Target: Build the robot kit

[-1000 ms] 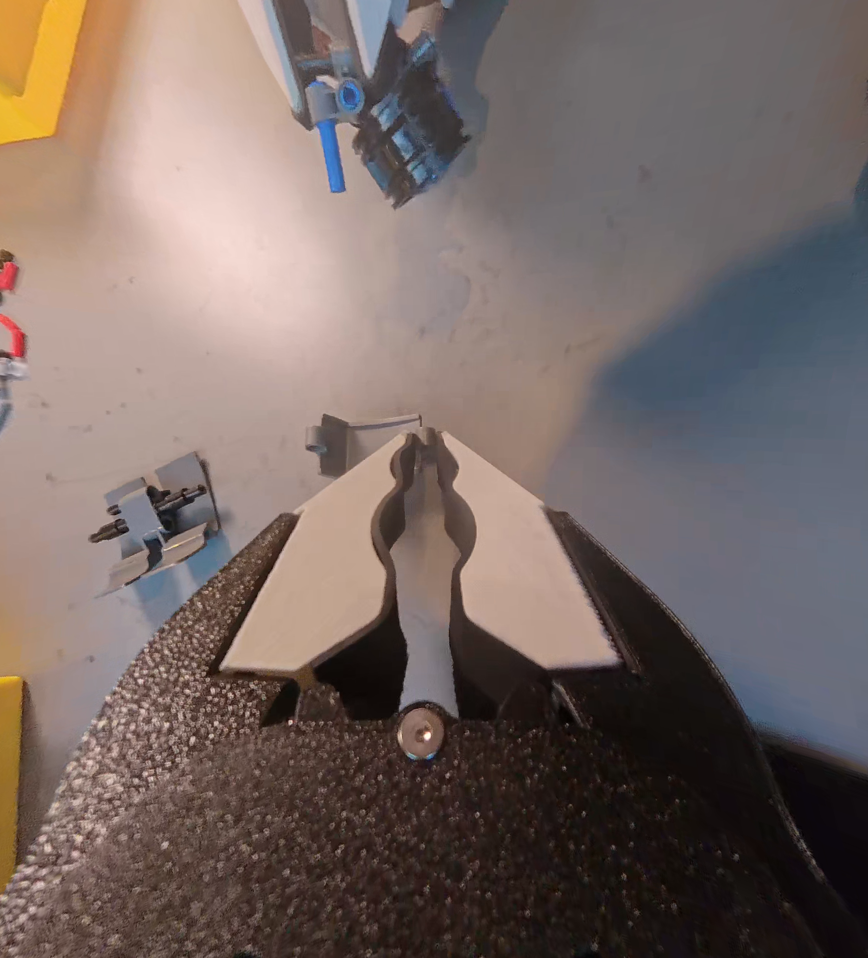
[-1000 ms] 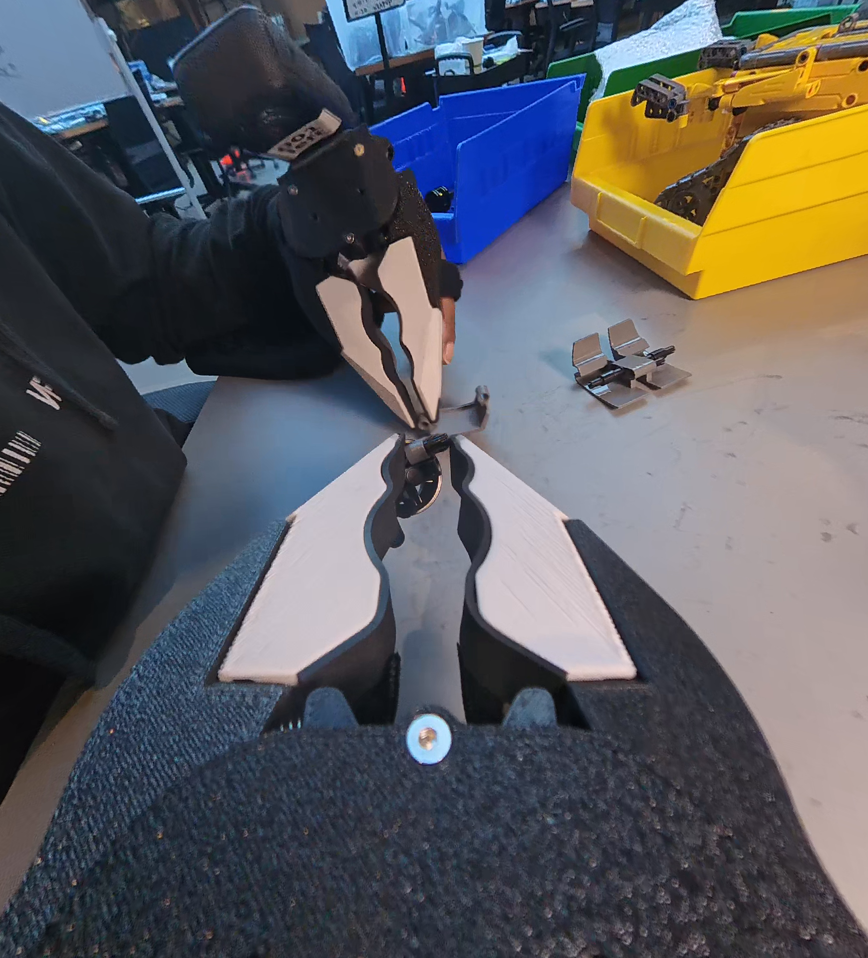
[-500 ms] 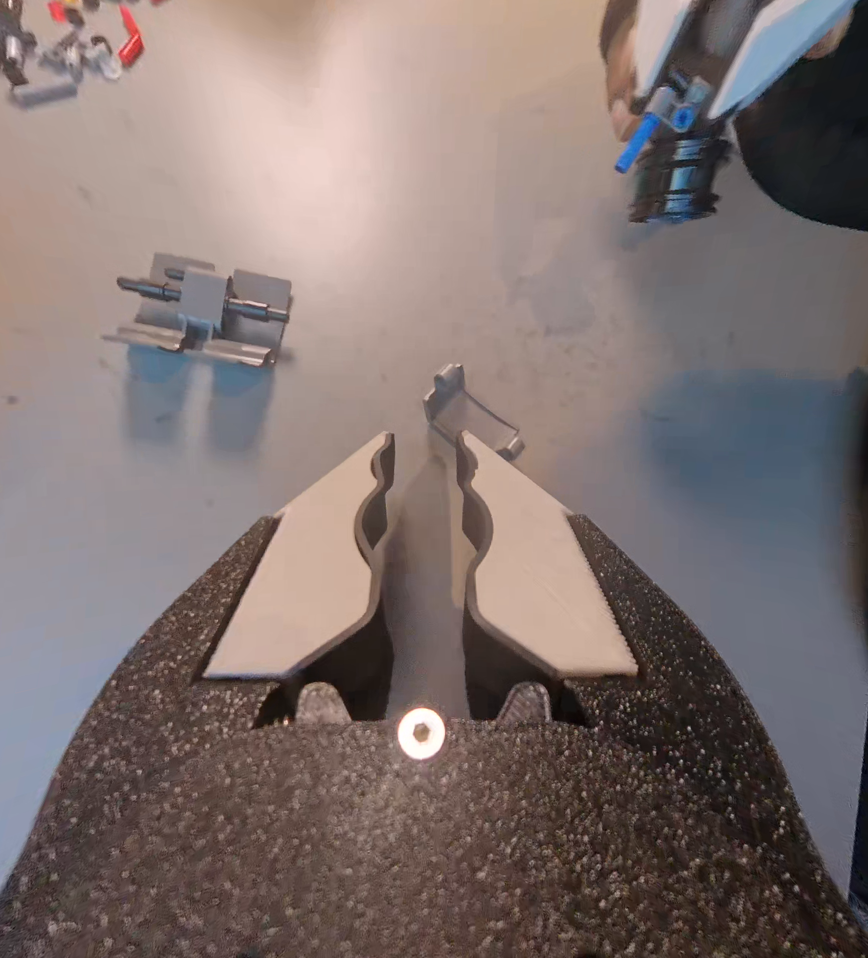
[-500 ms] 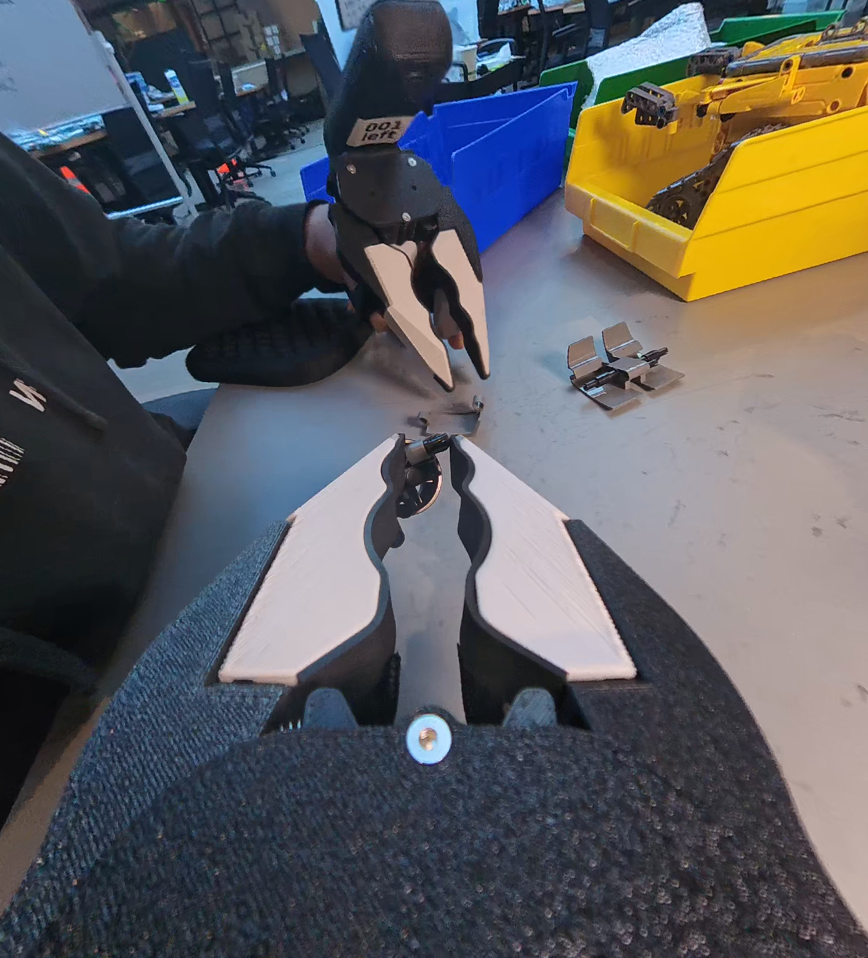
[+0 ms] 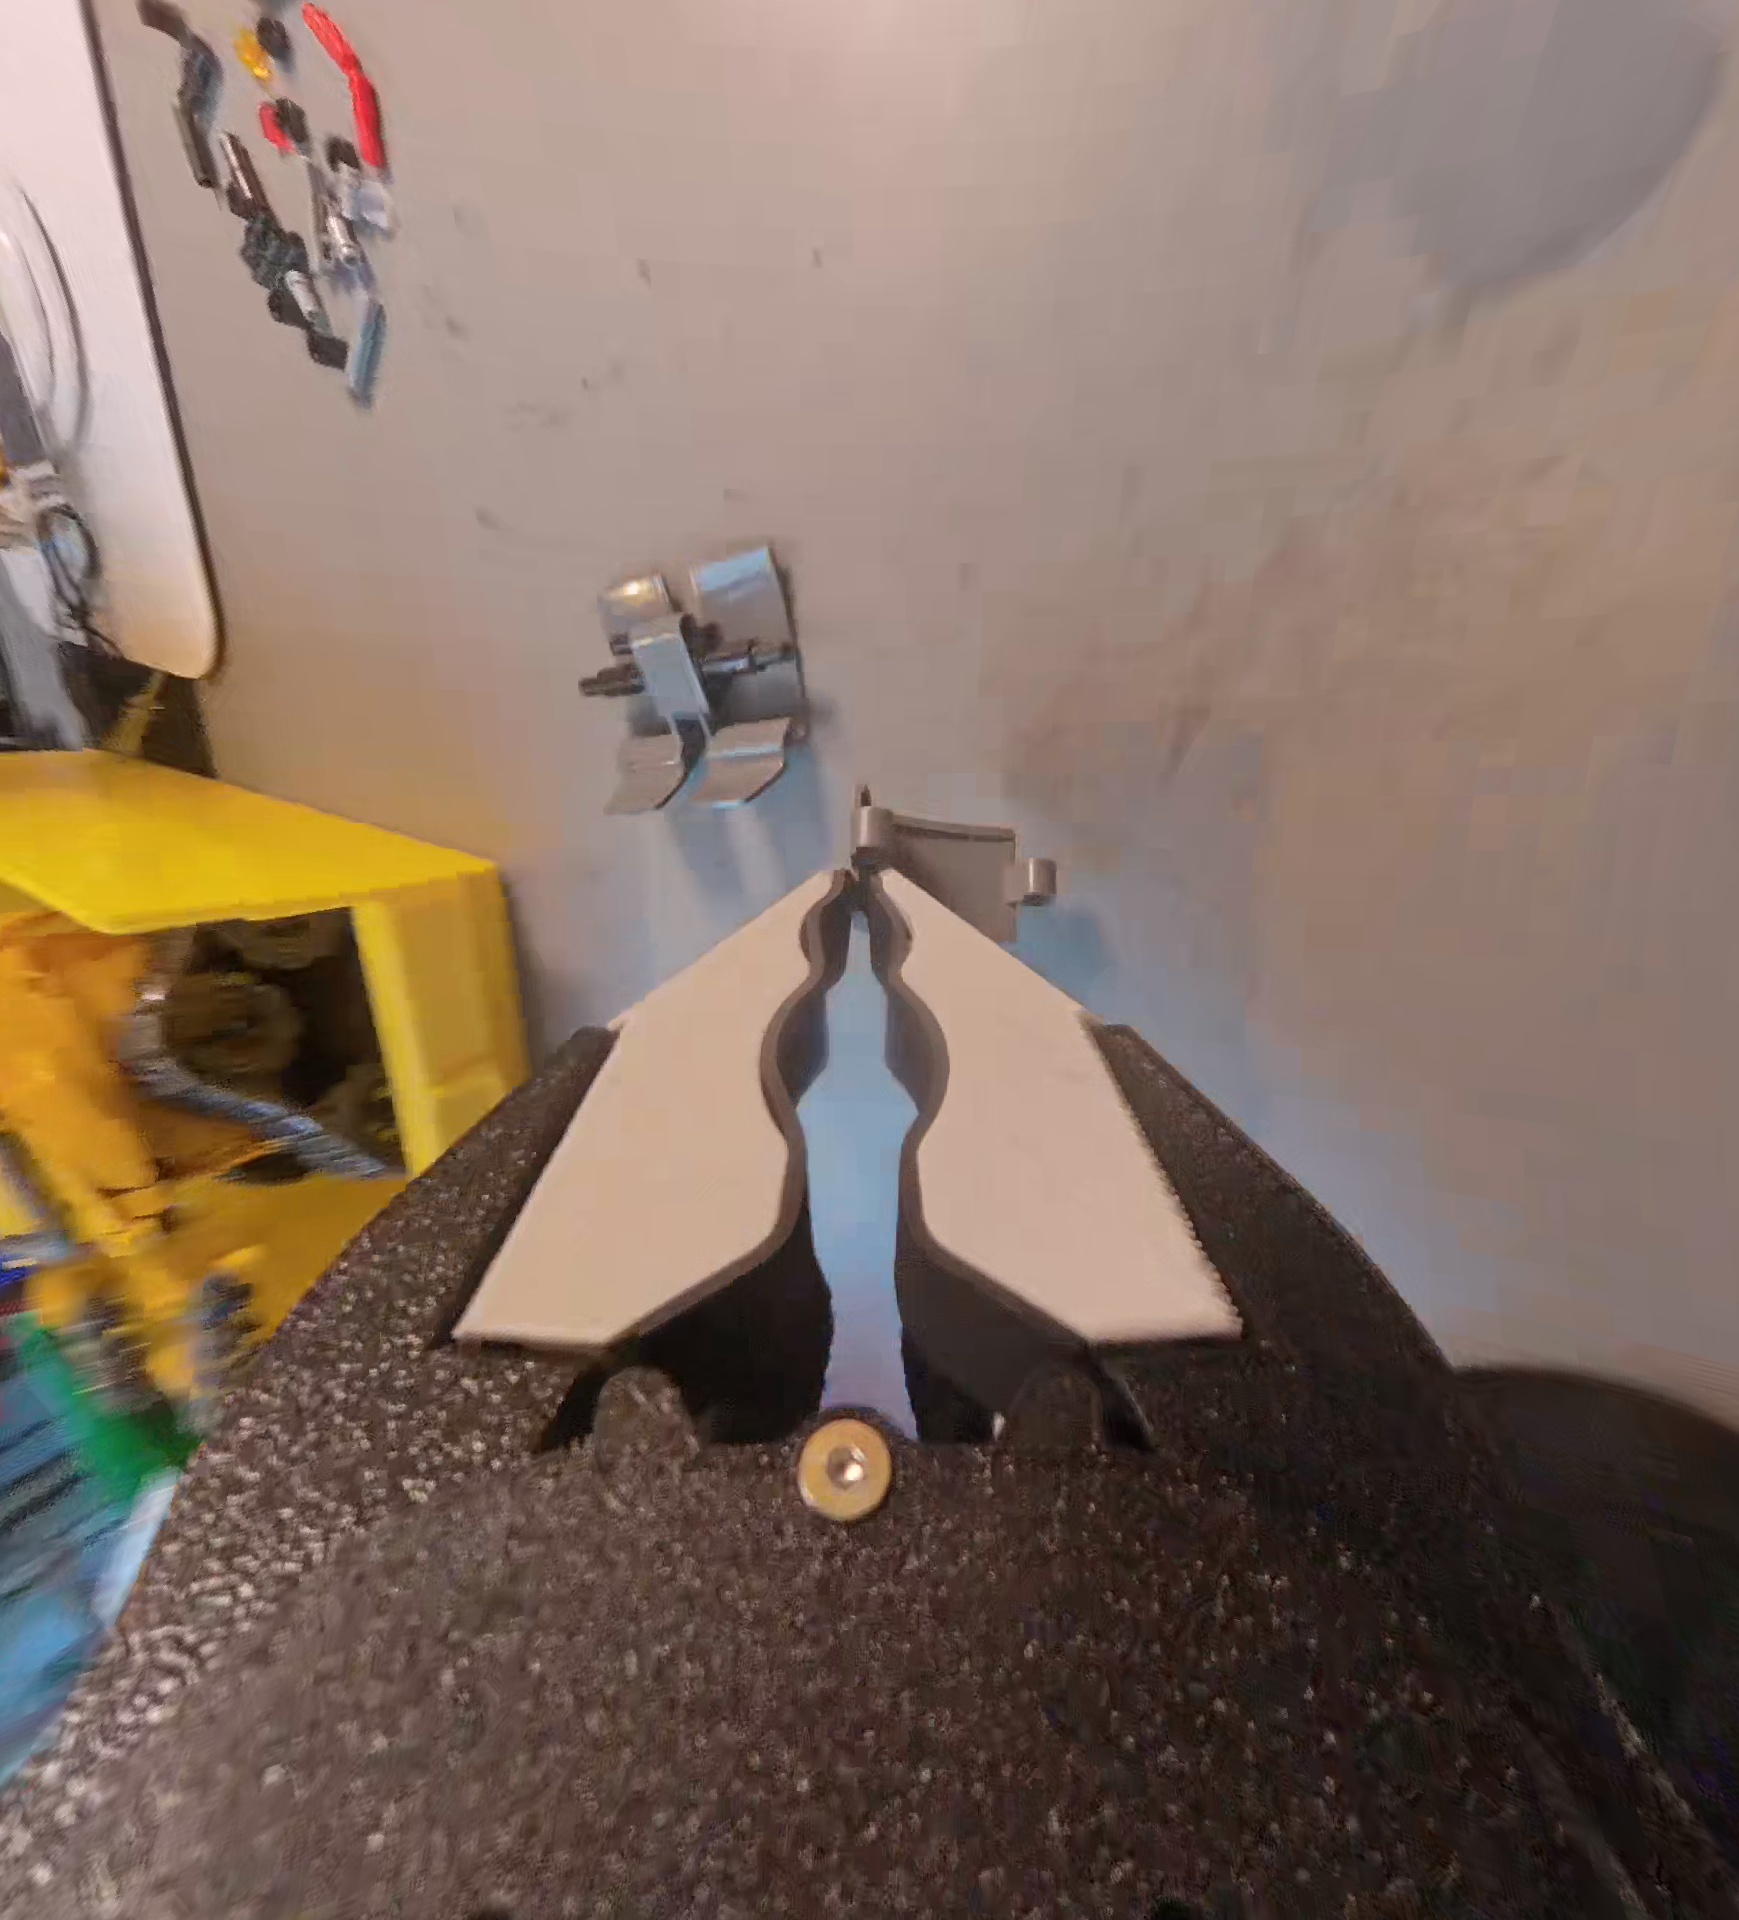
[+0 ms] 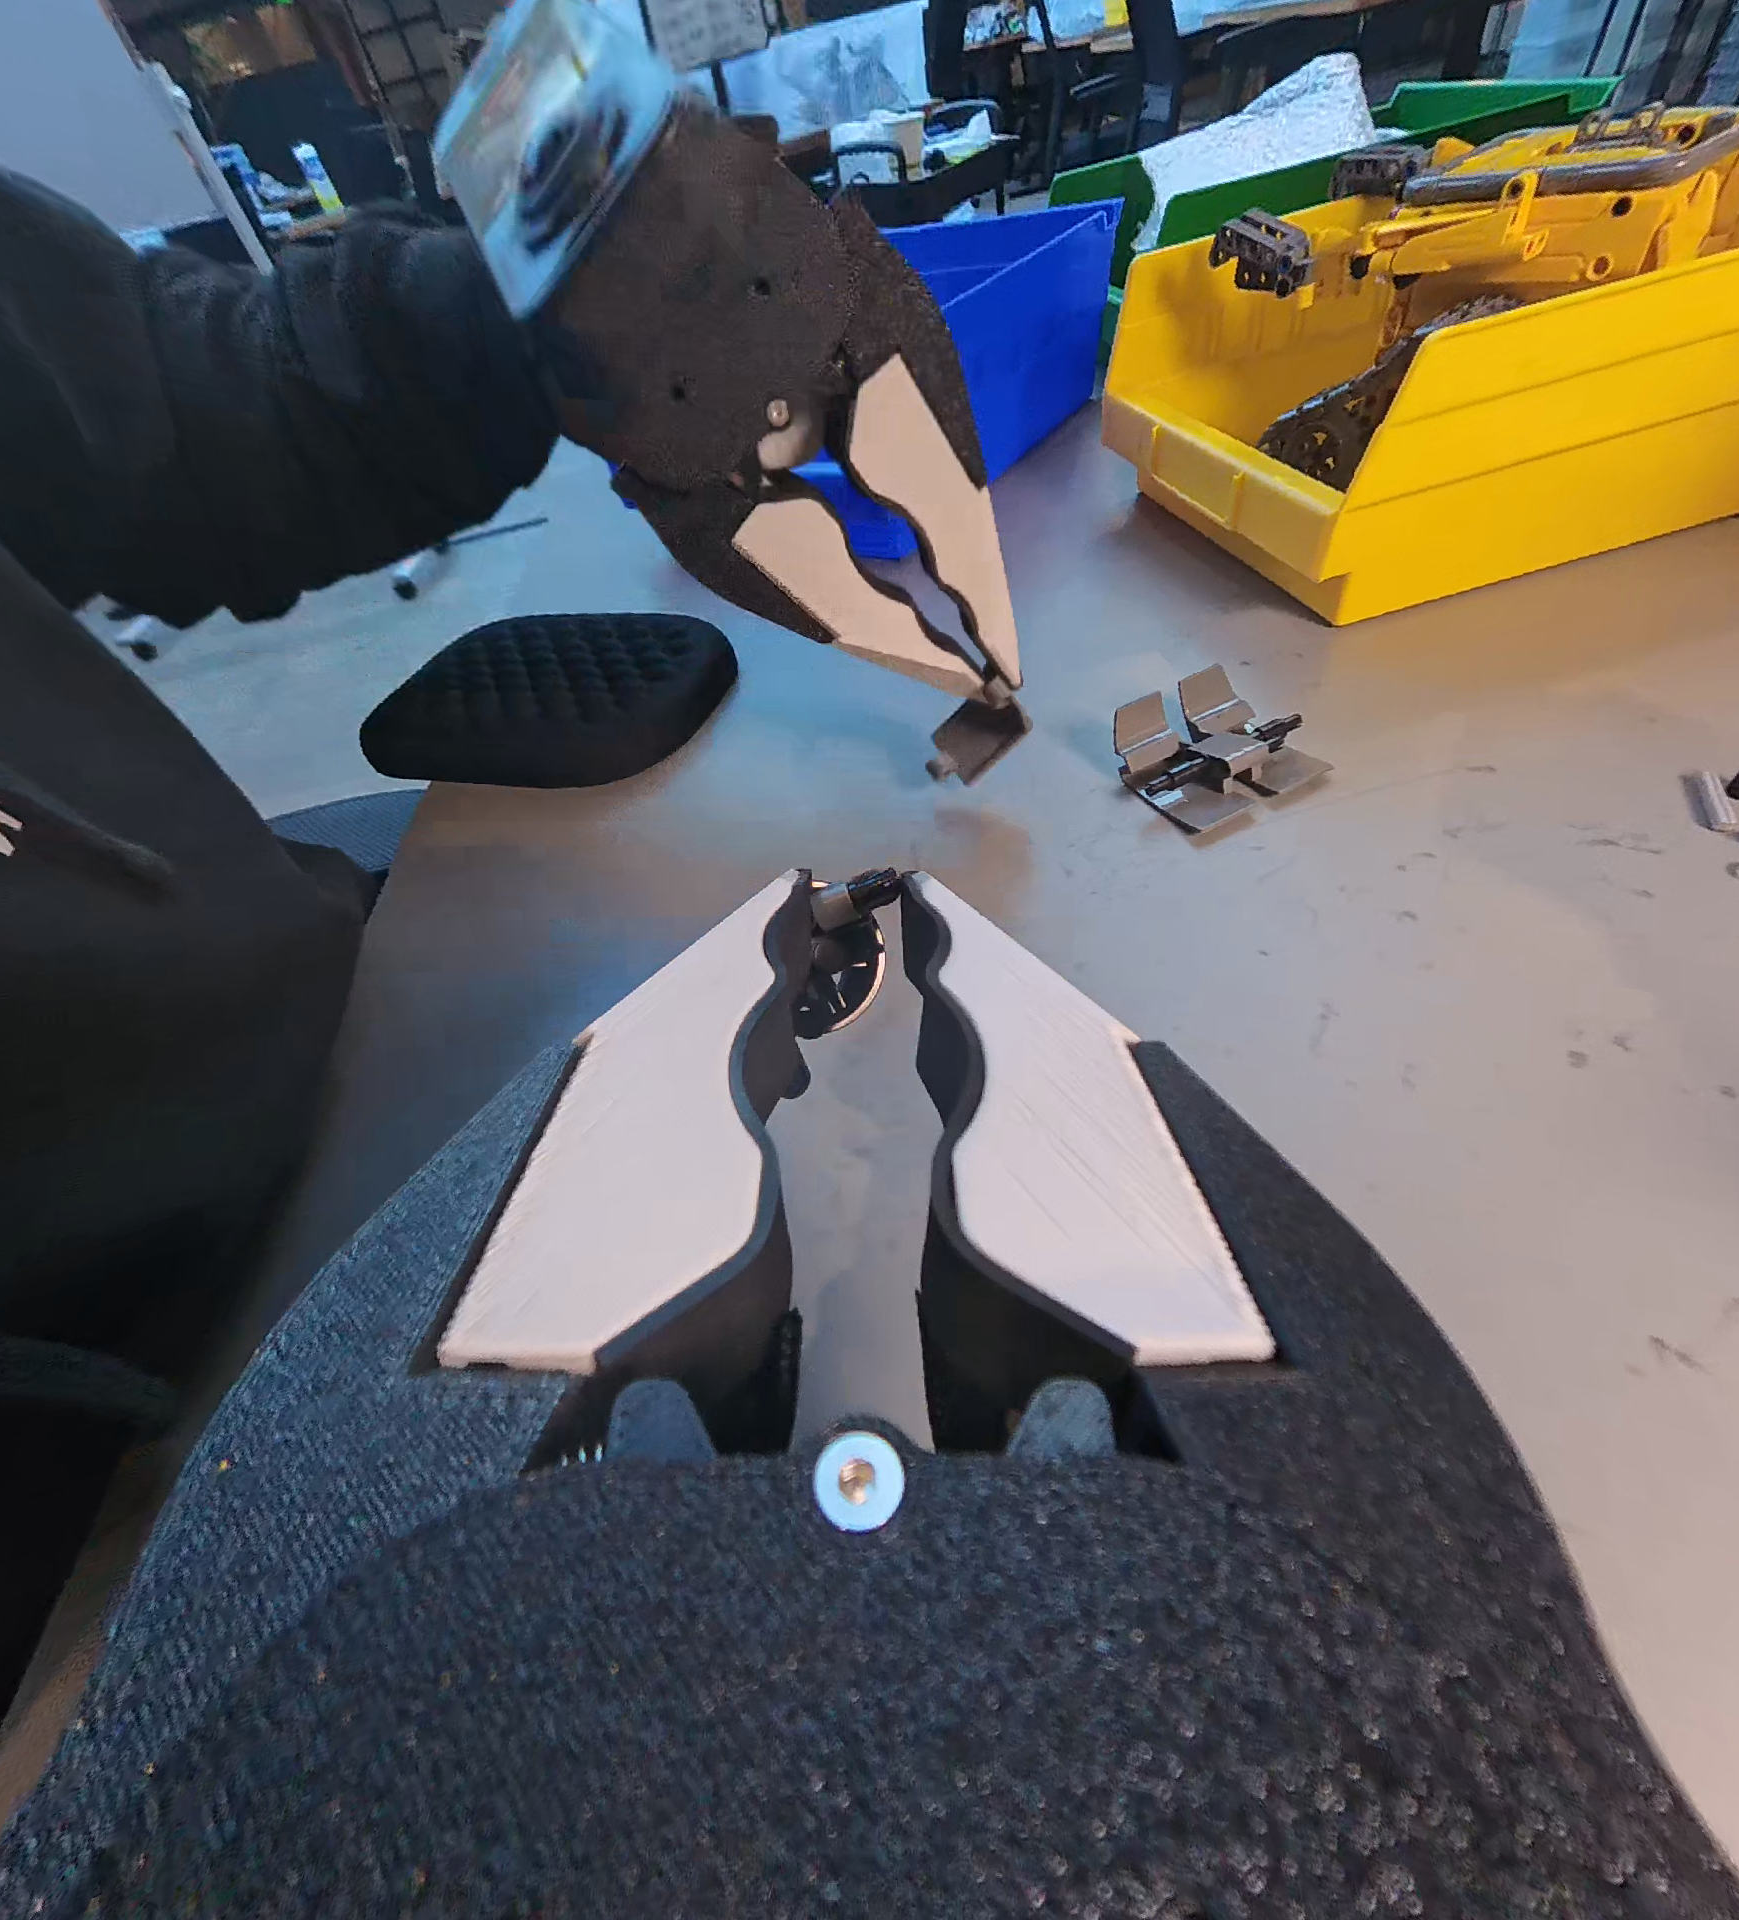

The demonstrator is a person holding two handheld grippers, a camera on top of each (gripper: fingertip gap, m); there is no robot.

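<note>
While the left gripper [image 6: 995, 686] pinches a small grey panel piece [image 6: 979, 740] by one corner, its tips closed together on it, the piece hangs just above the grey table [image 6: 1467, 1039]. Beside the piece lies a grey finned assembly [image 6: 1220, 764]. Nearer than that assembly, the right gripper [image 6: 852, 896] clamps a wheel-and-axle part [image 6: 844, 961].

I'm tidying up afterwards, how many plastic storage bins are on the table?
3, all at the far side: a yellow plastic bin holding a yellow model, a blue plastic bin to its left, a green plastic bin behind. Others may be hidden.
</note>
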